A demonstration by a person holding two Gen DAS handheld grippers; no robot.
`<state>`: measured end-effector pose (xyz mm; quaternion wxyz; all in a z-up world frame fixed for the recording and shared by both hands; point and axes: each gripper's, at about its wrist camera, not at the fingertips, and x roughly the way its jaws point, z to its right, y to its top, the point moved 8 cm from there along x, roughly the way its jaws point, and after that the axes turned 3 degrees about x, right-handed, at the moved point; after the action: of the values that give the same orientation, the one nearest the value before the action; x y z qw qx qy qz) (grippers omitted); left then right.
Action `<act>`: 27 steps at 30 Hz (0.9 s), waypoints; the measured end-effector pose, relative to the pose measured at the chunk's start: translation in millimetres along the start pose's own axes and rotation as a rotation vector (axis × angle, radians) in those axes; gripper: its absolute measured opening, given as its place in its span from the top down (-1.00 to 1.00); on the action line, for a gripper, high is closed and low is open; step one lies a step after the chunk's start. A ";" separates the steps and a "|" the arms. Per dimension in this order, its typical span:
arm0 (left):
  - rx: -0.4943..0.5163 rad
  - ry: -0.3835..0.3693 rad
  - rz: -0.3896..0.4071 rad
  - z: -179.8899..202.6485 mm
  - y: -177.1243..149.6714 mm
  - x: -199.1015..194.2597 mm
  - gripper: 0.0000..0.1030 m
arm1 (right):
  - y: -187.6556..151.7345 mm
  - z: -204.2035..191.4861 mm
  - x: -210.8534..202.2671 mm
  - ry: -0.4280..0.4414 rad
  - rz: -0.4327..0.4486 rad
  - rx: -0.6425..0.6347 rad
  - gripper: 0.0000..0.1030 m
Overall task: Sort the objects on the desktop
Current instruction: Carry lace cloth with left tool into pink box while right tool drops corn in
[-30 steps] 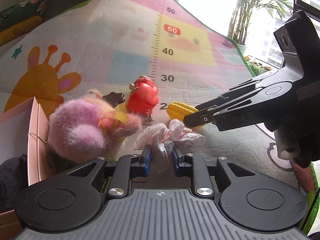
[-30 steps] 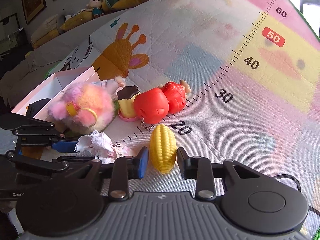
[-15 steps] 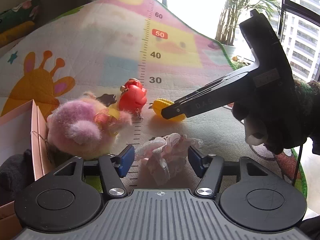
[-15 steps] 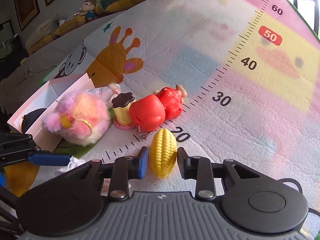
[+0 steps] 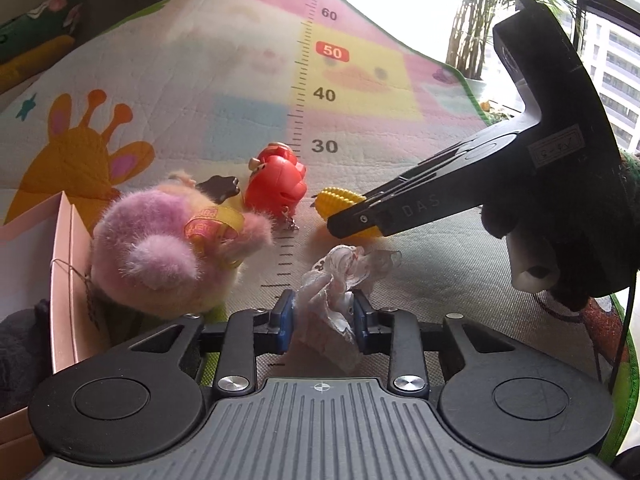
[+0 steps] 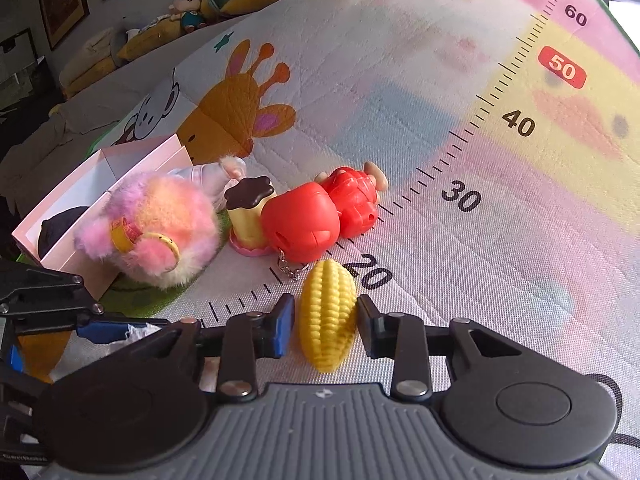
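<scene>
A white lacy cloth [image 5: 332,280] lies crumpled on the play mat [image 5: 240,92], and my left gripper [image 5: 323,316] is shut on its near end. A yellow toy corn cob [image 6: 326,312] sits between the blue pads of my right gripper [image 6: 325,320], which is shut on it. In the left wrist view the right gripper [image 5: 340,226] comes in from the right, its fingers covering part of the corn [image 5: 338,198]. In the right wrist view the left gripper [image 6: 104,330] shows at the lower left with a bit of the cloth [image 6: 138,330].
A pink fluffy plush [image 5: 160,248] leans on an open pink box [image 5: 66,280] at the left. Beyond are a red toy [image 5: 276,188] with a keychain and a small pudding toy [image 6: 248,212]. The mat's ruler strip runs away from me. A plant stands by the window.
The left jaws stood wide apart around the cloth half a second ago and have closed on it again. The right gripper kept the corn between its pads and barely shifted.
</scene>
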<state>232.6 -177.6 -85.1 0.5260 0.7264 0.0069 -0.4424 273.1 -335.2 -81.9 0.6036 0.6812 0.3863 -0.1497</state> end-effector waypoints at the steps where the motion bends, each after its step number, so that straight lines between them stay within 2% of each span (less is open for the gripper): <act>1: -0.001 -0.002 0.010 -1.0 0.6 -3.7 0.41 | -0.3 -0.3 -2.1 0.004 0.003 0.009 0.43; 8: -0.015 -0.013 0.078 -8.4 3.8 -39.1 0.42 | 5.7 -14.8 -23.9 0.037 0.044 0.024 0.43; 12: -0.050 -0.007 0.138 -28.6 8.0 -74.7 0.42 | 22.6 -41.5 -40.2 0.081 0.087 -0.013 0.43; 16: -0.103 0.076 0.193 -76.4 10.2 -111.1 0.41 | 47.7 -84.2 -49.5 0.163 0.127 -0.072 0.43; 18: -0.134 0.171 0.200 -110.5 7.9 -122.8 0.41 | 62.1 -110.2 -45.8 0.212 0.134 -0.103 0.43; 20: -0.184 0.274 0.173 -148.2 0.3 -128.5 0.41 | 74.0 -136.9 -35.9 0.249 0.136 -0.136 0.43; 22: -0.252 0.338 0.135 -184.9 -9.8 -130.4 0.41 | 81.1 -164.2 -21.4 0.289 0.121 -0.172 0.43; 25: -0.313 0.393 0.088 -225.2 -22.3 -133.5 0.41 | 84.7 -203.5 9.4 0.339 0.061 -0.207 0.43; 27: -0.337 0.400 0.064 -243.2 -27.3 -132.4 0.40 | 83.5 -225.3 31.0 0.354 0.014 -0.221 0.43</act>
<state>293.6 82.2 -6.3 0.6412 0.7016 0.1614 -0.2656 293.4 -110.8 7.4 0.5983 0.6290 0.4959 0.0199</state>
